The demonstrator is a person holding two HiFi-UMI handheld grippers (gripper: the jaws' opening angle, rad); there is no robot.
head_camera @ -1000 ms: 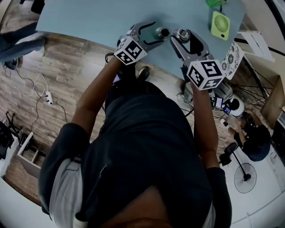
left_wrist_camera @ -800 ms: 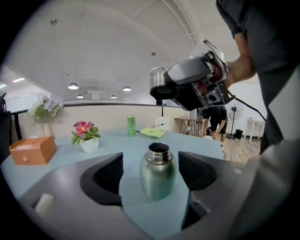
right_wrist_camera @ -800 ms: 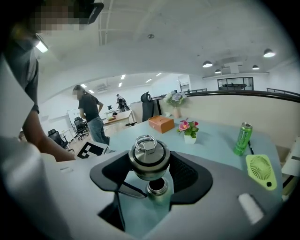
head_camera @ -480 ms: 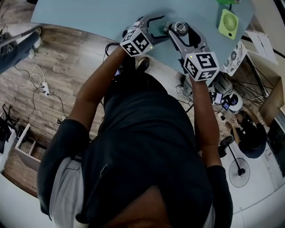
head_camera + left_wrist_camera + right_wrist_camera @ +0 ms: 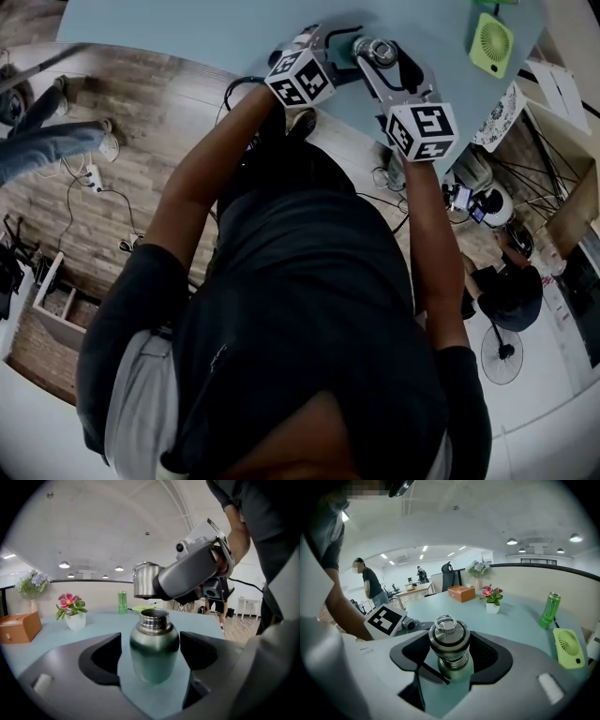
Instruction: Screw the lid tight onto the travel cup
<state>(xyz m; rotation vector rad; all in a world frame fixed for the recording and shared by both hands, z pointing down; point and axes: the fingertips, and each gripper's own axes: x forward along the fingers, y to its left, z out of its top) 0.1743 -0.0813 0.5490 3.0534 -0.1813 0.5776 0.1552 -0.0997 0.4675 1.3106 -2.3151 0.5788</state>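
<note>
OK, quick status. Left gripper (image 5: 151,644): jaws wide apart and they've just been opening. The green steel travel cup (image 5: 153,651) stands upright between them, with a clear gap to the pad on each side, so nothing is gripped. The cup sits on the light blue table (image 5: 520,620), near the edge on the person's side, with its mouth open.

Right gripper (image 5: 451,656): clamped on the steel lid (image 5: 449,631), pads on both sides of it, ring handle facing up. From the left gripper view the lid hangs a little above the cup's mouth and slightly off to one side, not touching it. From the right gripper view the cup's neck sits directly below the lid. No threads are engaged.

Both grippers are close together over the cup. In the head view the right gripper lies across the left one's far jaw.

Further back on the table: green can (image 5: 549,610), lime handheld fan (image 5: 568,648), small white flower pot (image 5: 491,599) and brown box (image 5: 461,593), all well apart from the cup.
</note>
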